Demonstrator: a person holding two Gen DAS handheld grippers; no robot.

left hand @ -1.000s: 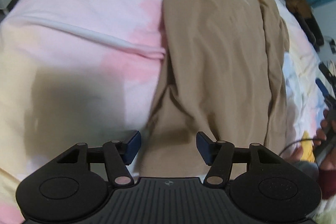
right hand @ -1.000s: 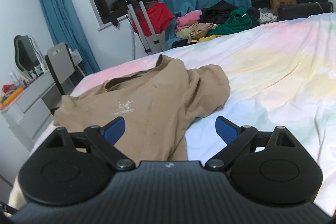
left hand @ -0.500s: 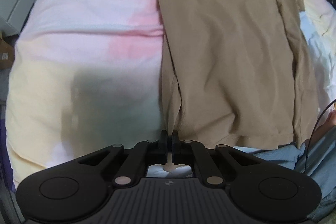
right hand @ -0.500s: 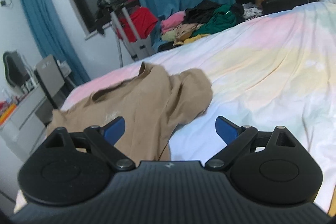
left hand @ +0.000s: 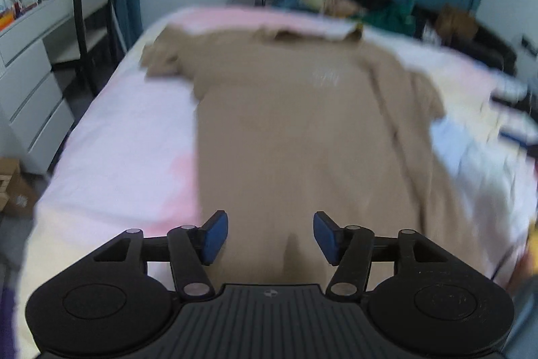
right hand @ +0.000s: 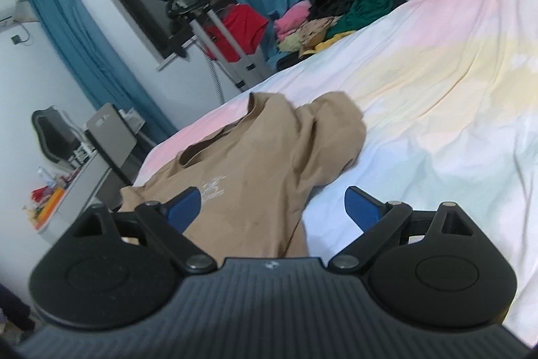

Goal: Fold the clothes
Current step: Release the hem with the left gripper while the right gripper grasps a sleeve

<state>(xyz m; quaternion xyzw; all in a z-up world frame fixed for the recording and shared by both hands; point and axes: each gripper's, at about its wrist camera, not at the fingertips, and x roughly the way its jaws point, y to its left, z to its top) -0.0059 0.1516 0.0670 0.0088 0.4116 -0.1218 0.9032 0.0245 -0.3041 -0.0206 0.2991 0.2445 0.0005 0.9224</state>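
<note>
On pastel bed [left hand: 127,137], tan shirt [left hand: 285,130] lengthwise, collar far, tools open

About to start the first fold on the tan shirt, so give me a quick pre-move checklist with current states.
1. Left hand-held gripper open and empty: ok.
2. Right hand-held gripper open and empty: ok.
3. Tan shirt body spread flat on the bed: ok.
4. Shirt's right sleeve laid flat: not ok, bunched.
5. Left sleeve flat: not ok, crumpled.
6. Hem straight: cannot tell, hidden behind the gripper.
</note>
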